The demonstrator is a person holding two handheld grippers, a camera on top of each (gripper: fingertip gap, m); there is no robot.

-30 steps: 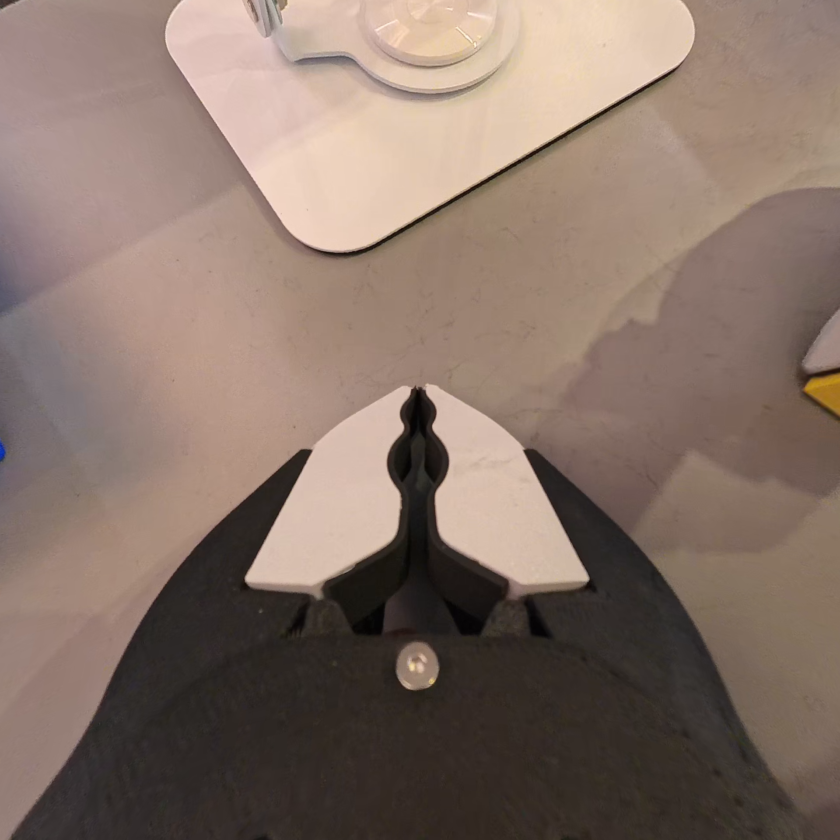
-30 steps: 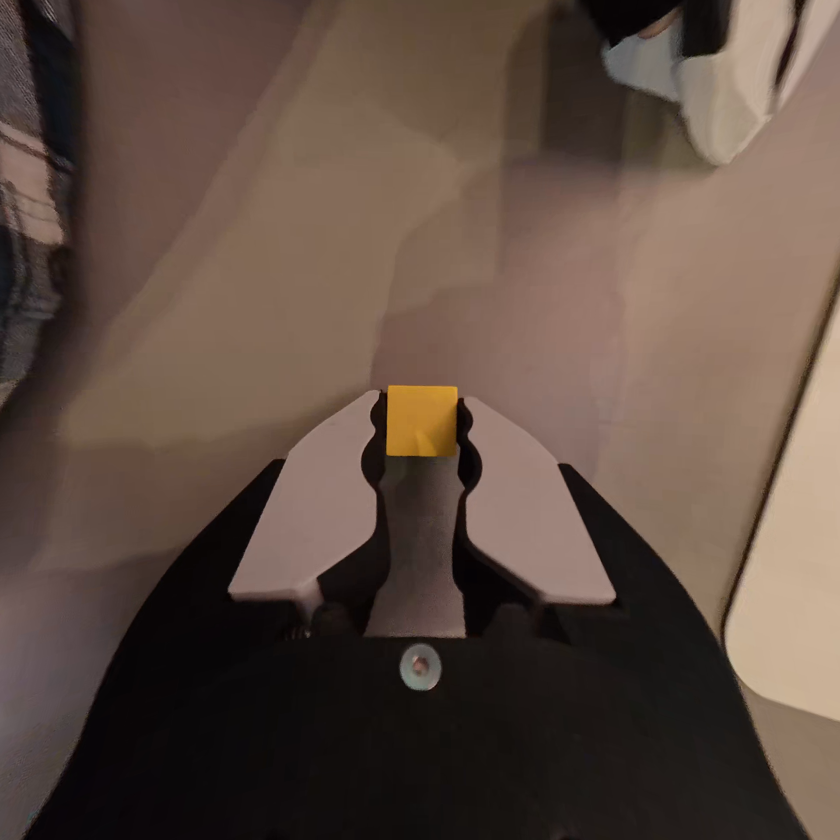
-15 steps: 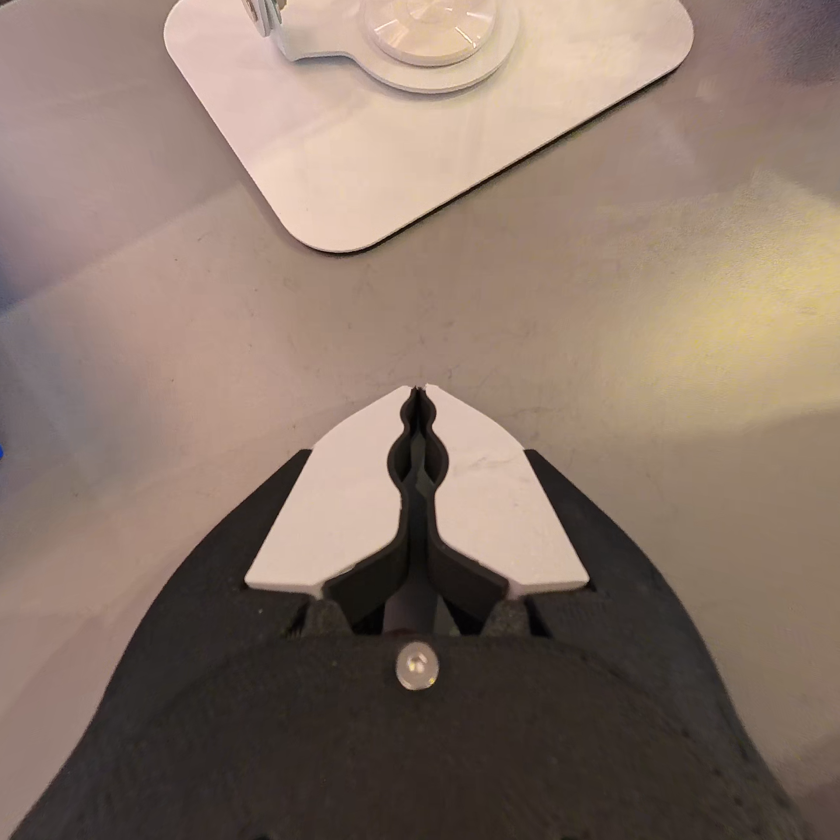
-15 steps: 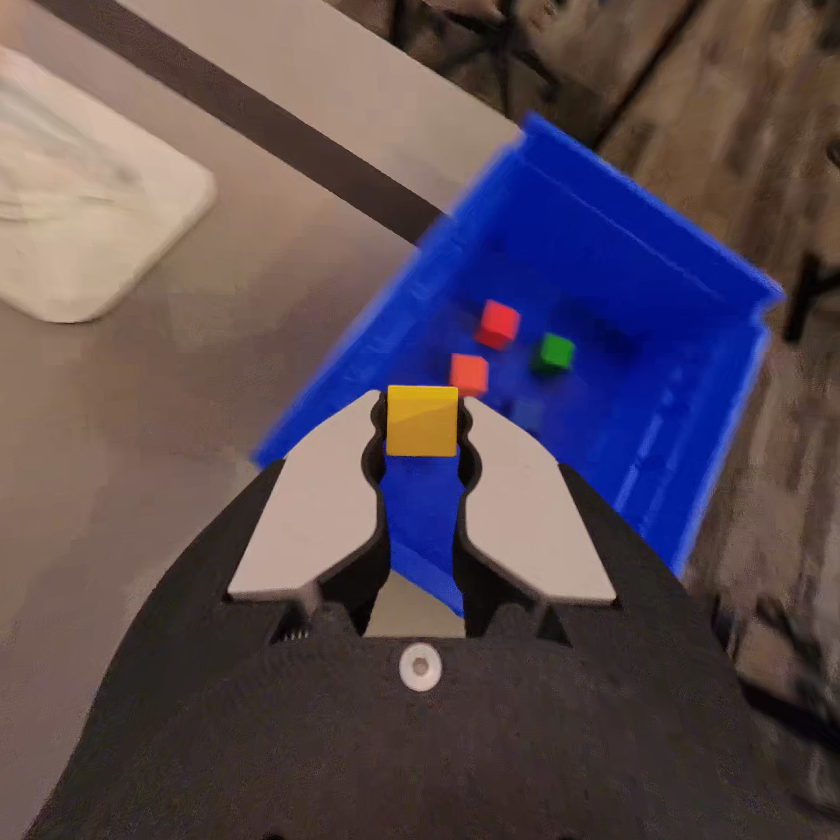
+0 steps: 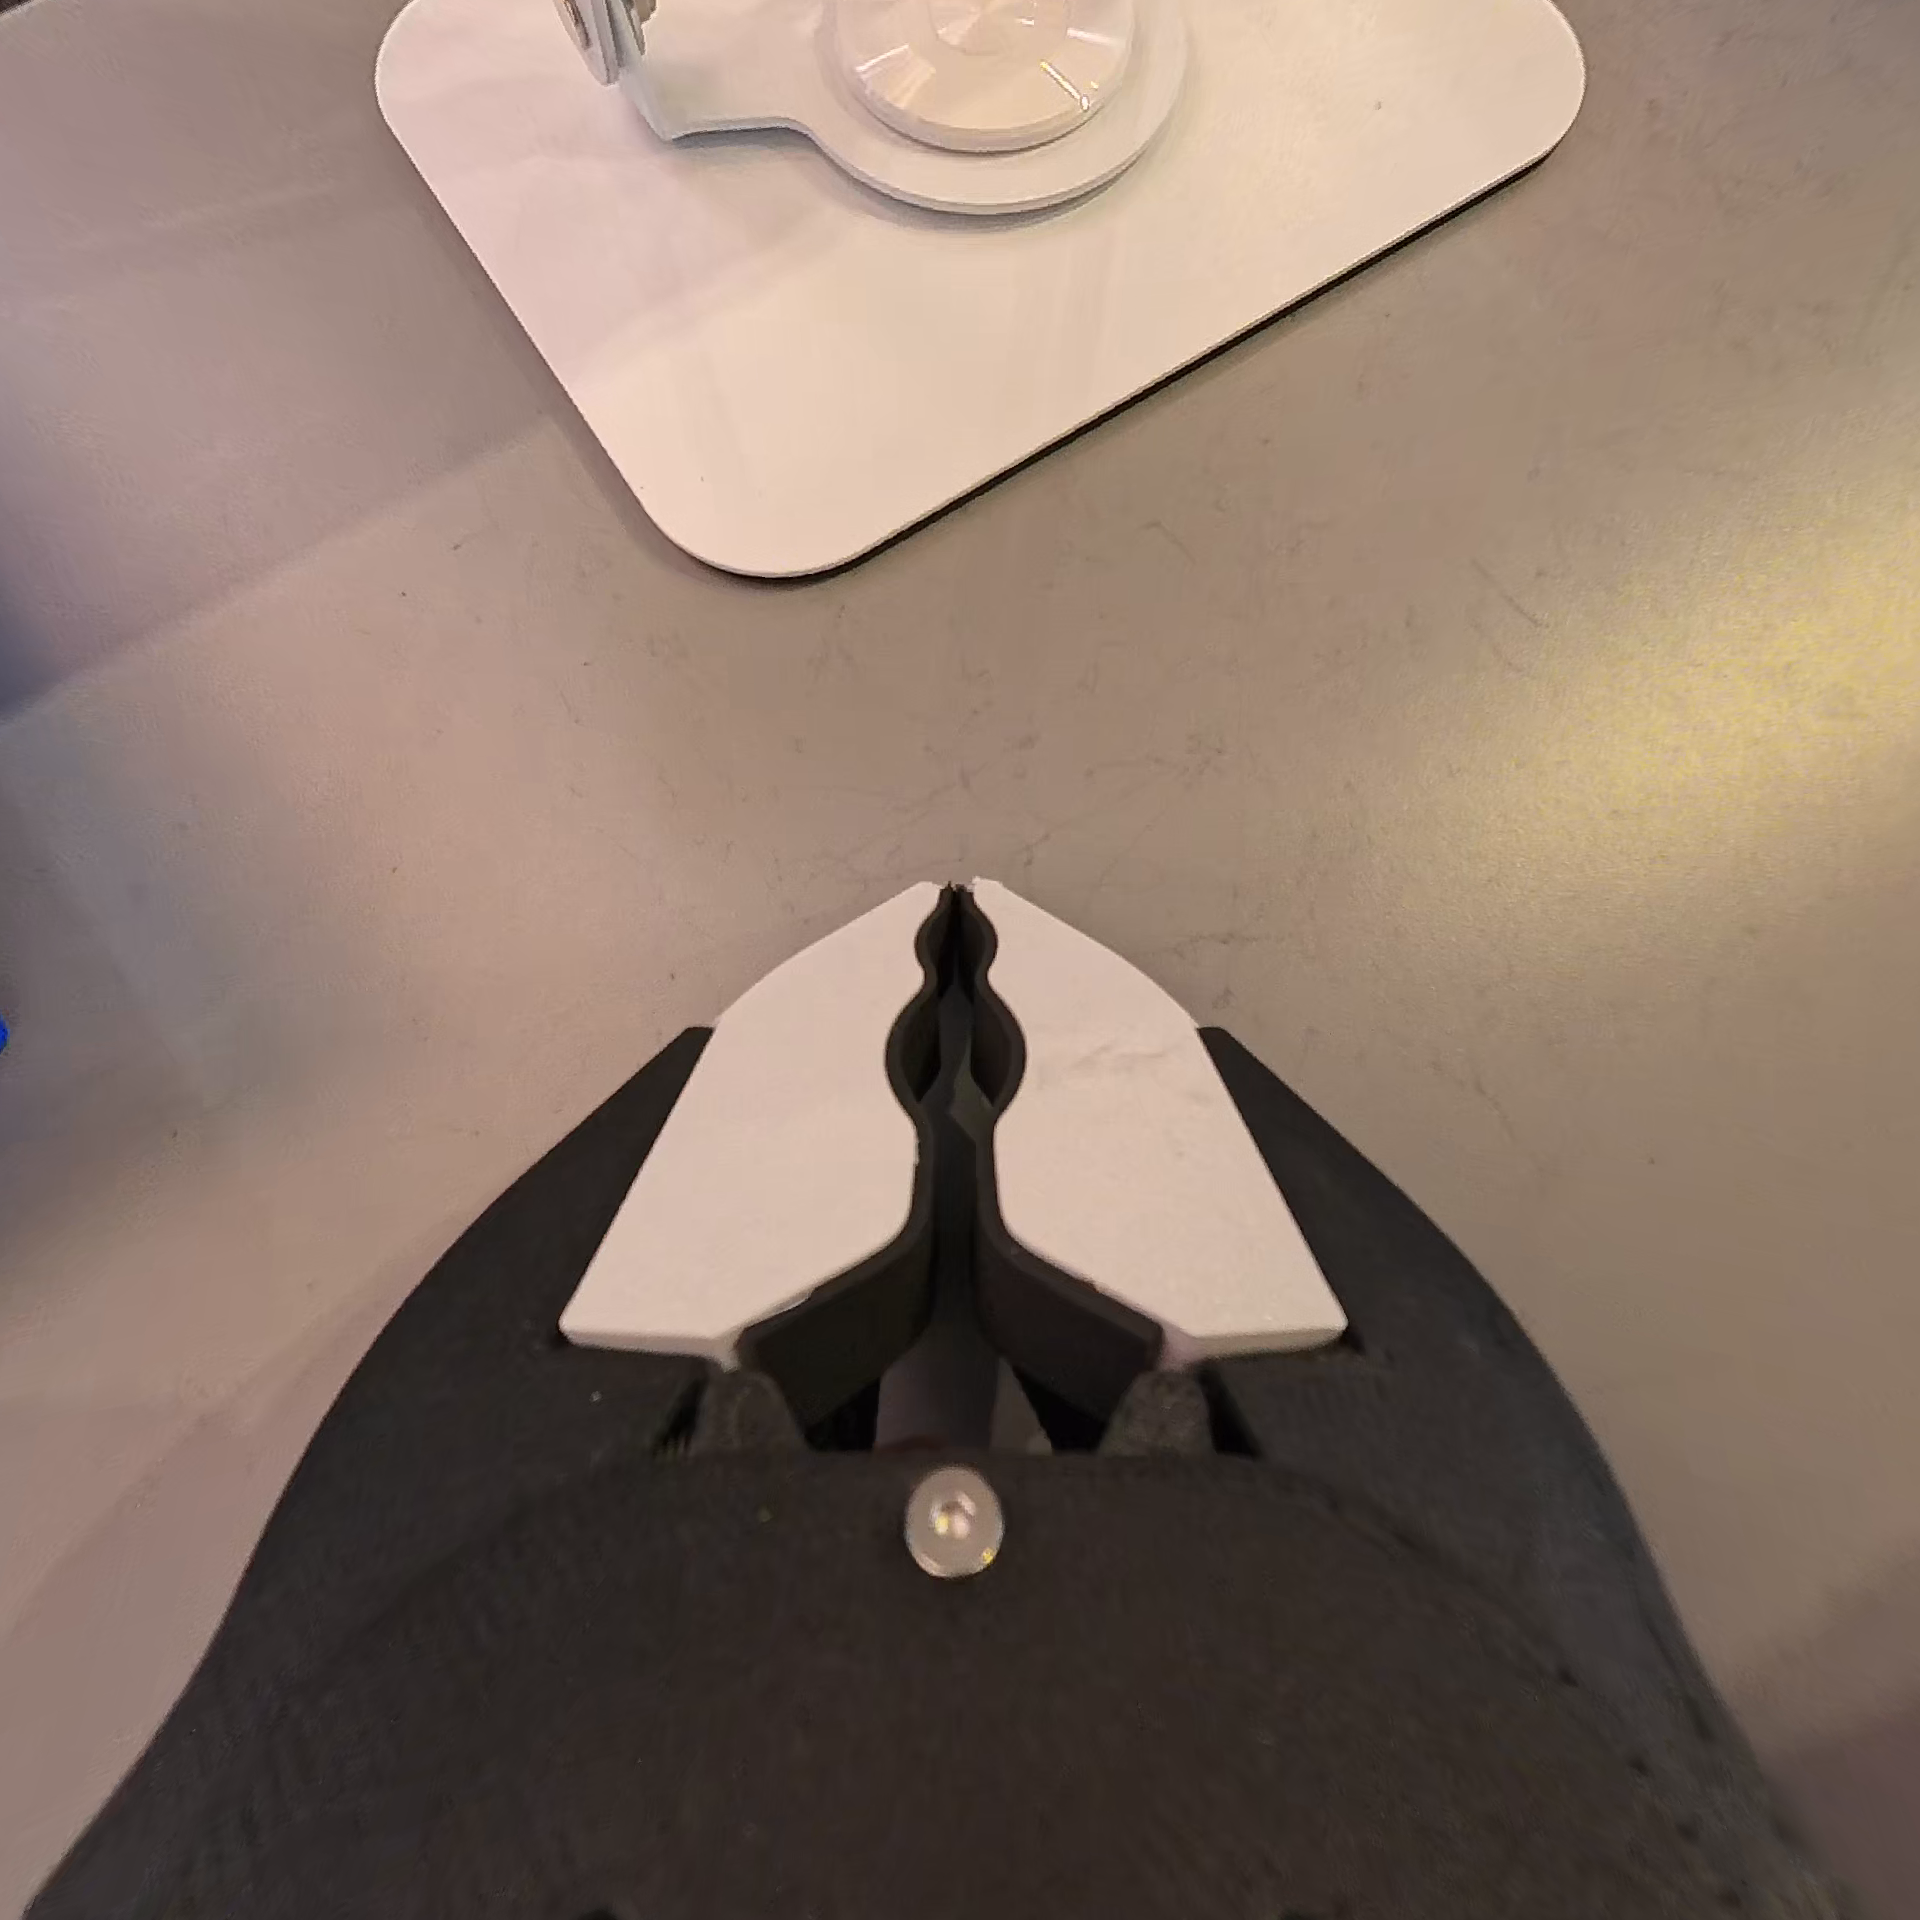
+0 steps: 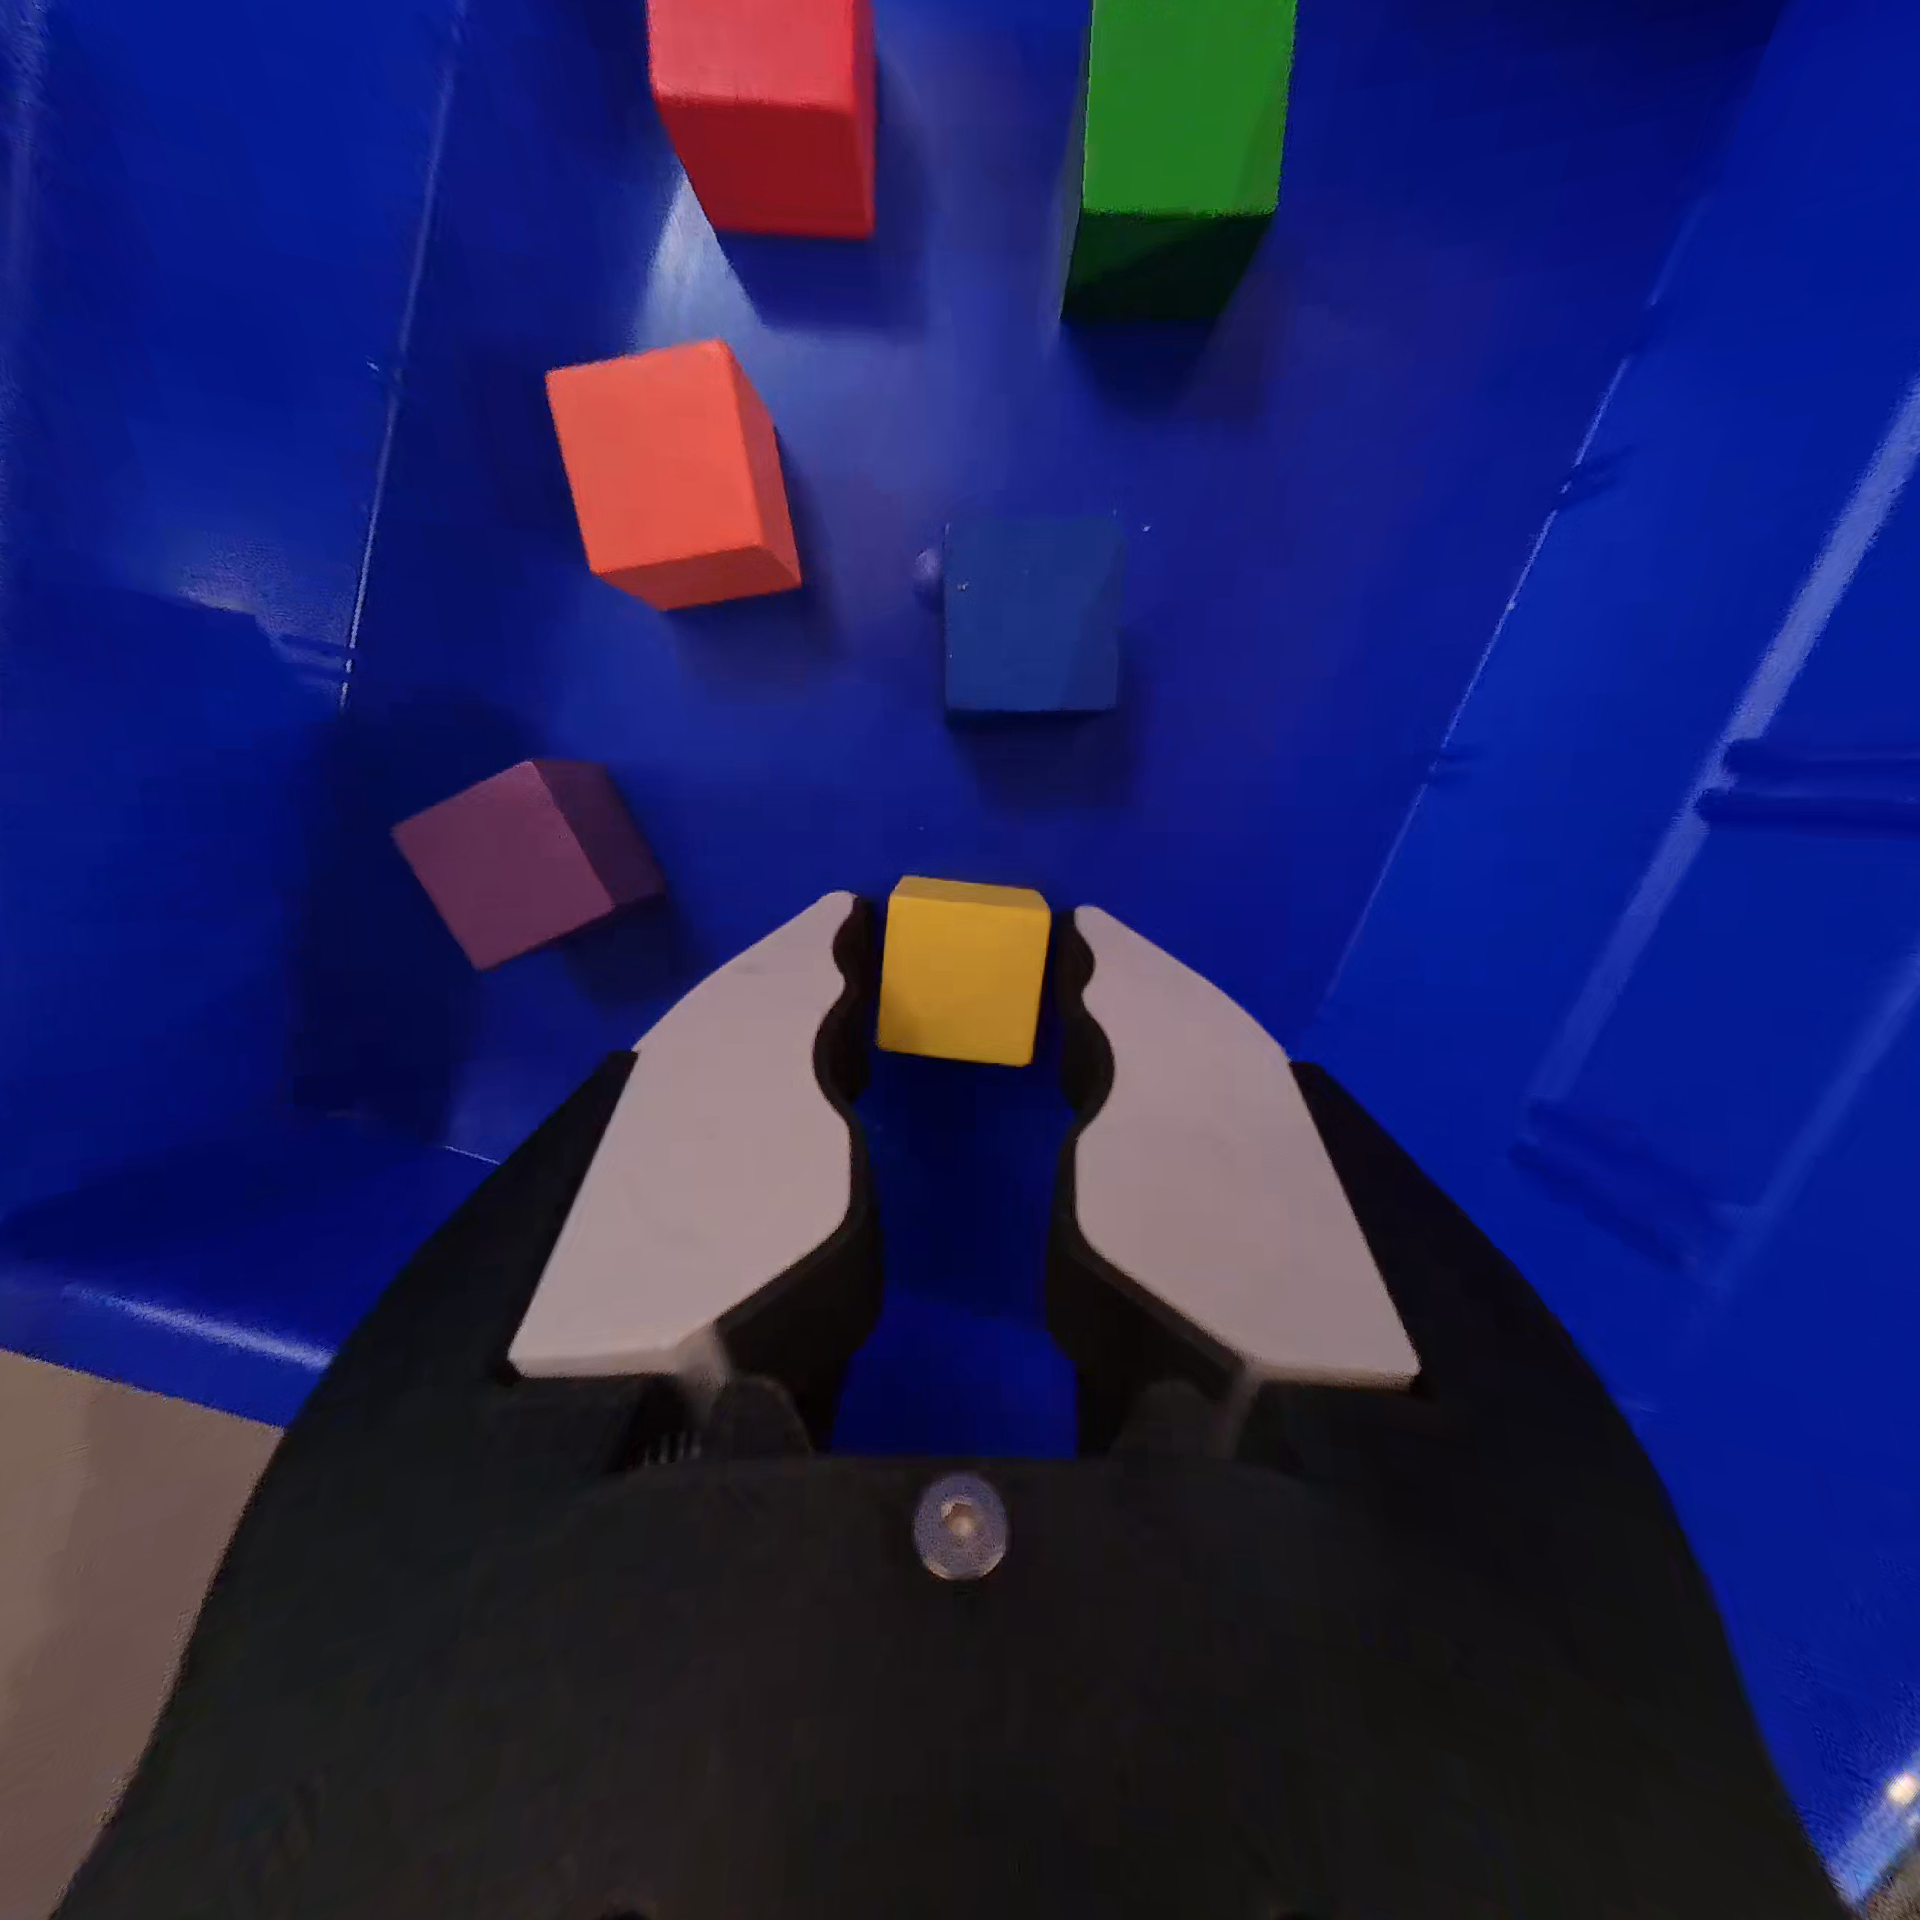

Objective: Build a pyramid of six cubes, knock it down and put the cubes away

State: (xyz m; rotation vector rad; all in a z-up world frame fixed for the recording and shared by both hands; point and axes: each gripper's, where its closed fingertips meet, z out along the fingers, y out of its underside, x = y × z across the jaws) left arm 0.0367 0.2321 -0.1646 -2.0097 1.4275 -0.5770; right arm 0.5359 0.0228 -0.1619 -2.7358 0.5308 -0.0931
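The right gripper (image 6: 961, 914) is hanging released inside the blue bin (image 6: 1558, 935), its pads standing clear of the yellow cube (image 6: 961, 971) between them; withdraw straight back without nudging it.

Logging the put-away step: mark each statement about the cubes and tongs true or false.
1. Five cubes lie on the blue bin's floor: red, green, orange, blue, purple. True.
2. The left tongs gape wide. False: their tips meet with nothing between them.
3. The yellow cube sits between the right tongs' fingers, over the bin. True.
4. The green cube rests on the white plate. False: it is in the bin; the plate bears only a white mount.
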